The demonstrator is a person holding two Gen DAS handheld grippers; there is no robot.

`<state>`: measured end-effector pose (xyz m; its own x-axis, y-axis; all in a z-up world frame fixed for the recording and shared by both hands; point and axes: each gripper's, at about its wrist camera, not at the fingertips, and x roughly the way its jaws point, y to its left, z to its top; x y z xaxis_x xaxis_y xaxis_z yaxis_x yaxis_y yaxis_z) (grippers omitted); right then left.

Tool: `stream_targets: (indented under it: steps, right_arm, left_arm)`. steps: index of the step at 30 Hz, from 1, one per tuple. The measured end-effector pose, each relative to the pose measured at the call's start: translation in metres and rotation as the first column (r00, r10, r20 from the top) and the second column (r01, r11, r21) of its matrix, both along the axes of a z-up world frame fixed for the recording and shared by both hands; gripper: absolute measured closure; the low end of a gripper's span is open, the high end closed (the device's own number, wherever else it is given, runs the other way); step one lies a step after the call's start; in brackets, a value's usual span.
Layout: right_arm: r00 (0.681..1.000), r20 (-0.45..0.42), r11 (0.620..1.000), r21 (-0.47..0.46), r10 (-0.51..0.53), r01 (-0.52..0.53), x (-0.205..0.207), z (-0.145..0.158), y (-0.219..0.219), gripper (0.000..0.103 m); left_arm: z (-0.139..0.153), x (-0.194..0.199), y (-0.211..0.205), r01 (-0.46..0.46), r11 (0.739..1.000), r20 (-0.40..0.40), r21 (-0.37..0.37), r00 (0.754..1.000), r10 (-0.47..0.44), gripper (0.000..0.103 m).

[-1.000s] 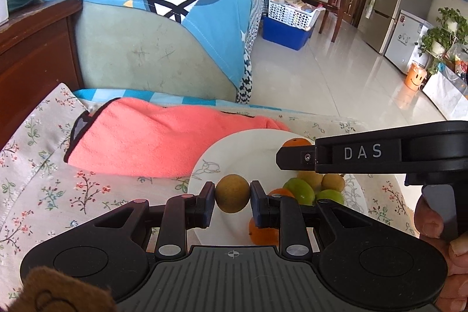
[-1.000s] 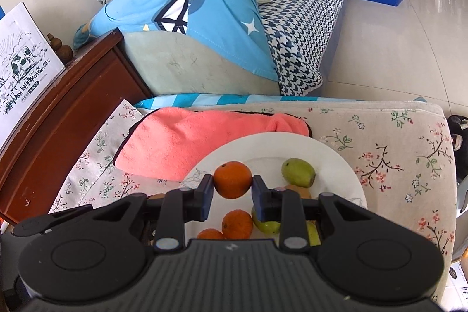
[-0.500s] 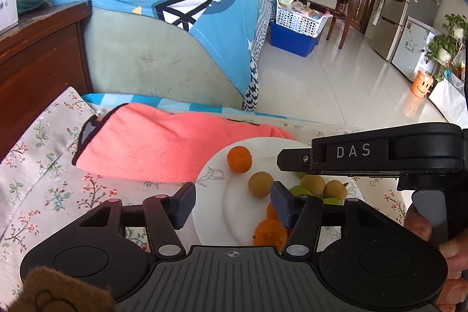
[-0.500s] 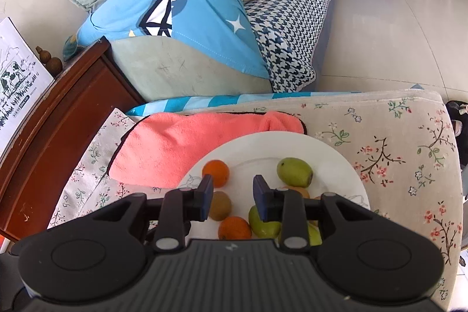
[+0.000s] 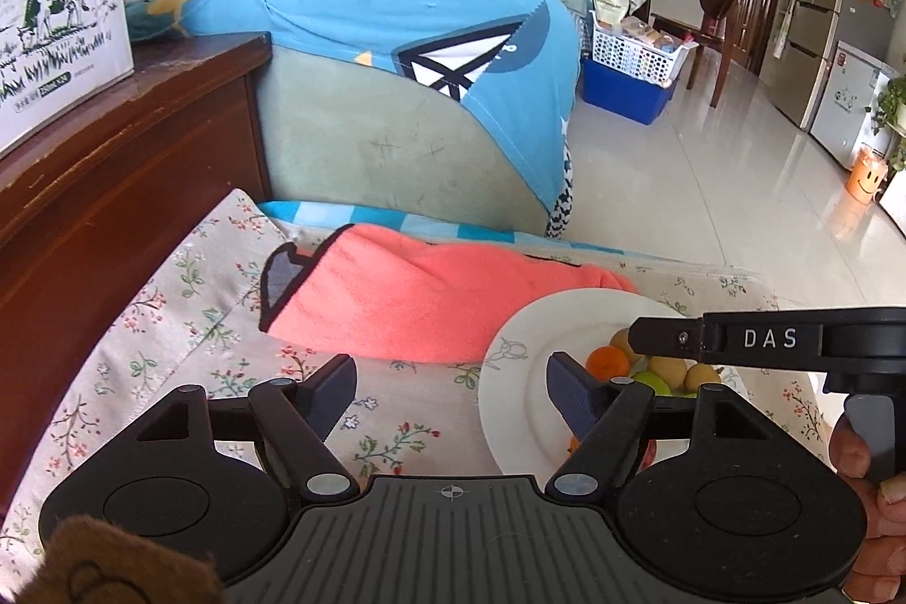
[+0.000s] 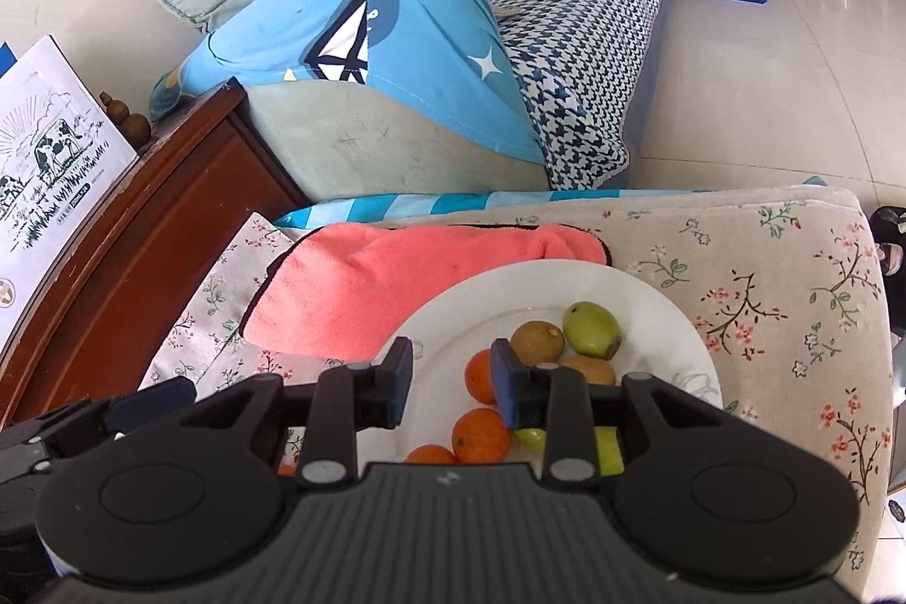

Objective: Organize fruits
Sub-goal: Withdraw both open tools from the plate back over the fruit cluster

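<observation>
My left gripper has just been opening and now stands wide with nothing between its pads; it hangs over the flowered cloth just off the left rim of the white plate. I judge it is empty because its fruit is already delivered. My right gripper is narrow and also empty, poised over the plate's near-left part, with one orange showing just behind its right pad, not pinched.

The fruit sits gathered on the plate's near side: a brown kiwi, a green fruit beside it, another orange nearer me. Grouping looks under way, oranges to the left, green and brown to the right, though that is my reading only.

The plate lies on the cloth beside a pink towel, towards the far edge. My own gripper body hides the plate's near rim, so more fruit there is cut off and I cannot count it.
</observation>
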<state>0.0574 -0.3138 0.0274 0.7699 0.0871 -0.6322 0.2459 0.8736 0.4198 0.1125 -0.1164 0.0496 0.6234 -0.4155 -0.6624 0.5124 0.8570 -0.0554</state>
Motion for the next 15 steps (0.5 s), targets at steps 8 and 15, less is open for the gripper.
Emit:
stream_targets:
  steps: [8, 15]
  right_arm:
    - [0.999, 0.003, 0.999, -0.010, 0.054, -0.054, -0.009, 0.002, 0.015, 0.069]
    - [0.991, 0.002, 0.990, -0.037, 0.136, -0.136, -0.016, 0.001, 0.040, 0.069]
  left_arm:
    - [0.005, 0.001, 0.021, -0.046, 0.999, -0.012, 0.016, 0.999, 0.046, 0.025]
    - [0.003, -0.001, 0.048, -0.109, 0.994, -0.045, 0.000, 0.993, 0.109, 0.025]
